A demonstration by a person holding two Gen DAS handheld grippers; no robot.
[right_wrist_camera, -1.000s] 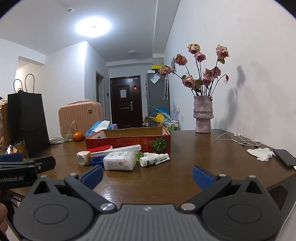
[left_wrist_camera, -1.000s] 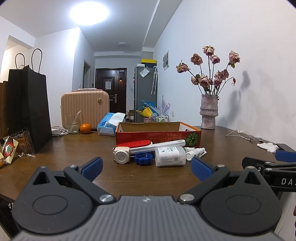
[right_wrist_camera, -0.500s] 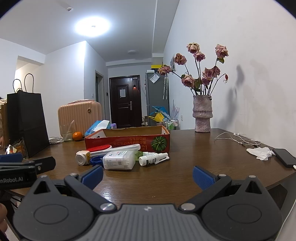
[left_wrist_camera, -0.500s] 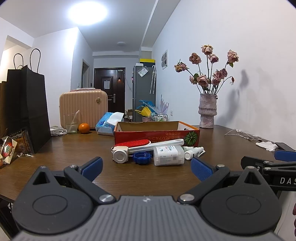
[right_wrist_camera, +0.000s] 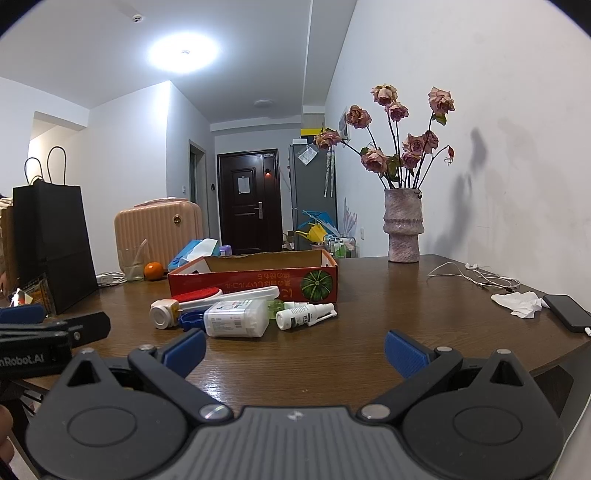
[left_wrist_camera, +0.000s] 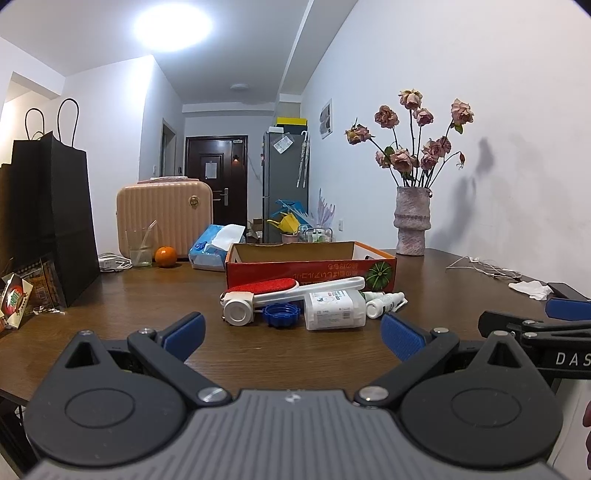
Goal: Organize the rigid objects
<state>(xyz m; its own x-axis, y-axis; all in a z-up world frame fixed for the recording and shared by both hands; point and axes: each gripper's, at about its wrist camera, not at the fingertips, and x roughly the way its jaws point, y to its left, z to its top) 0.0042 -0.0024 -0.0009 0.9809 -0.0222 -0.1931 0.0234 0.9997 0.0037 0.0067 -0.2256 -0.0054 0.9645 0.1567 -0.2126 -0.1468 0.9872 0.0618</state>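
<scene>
table (left_wrist_camera: 155,306): dark wood, polished, grain showing
box (left_wrist_camera: 295,267): printed red cardboard, matt
brush (left_wrist_camera: 295,290): white plastic, red napped pad
cap (left_wrist_camera: 281,314): blue ribbed plastic
vase (right_wrist_camera: 402,225): rough, stony pottery
bag (left_wrist_camera: 55,221): matt black paper
gripper pads (right_wrist_camera: 404,352): blue, ridged

Even, bright light is cast by a blown-out ceiling lamp (left_wrist_camera: 173,26); flower shadows (right_wrist_camera: 476,147) fall rightward; edges are bent, seemingly sharp.
</scene>
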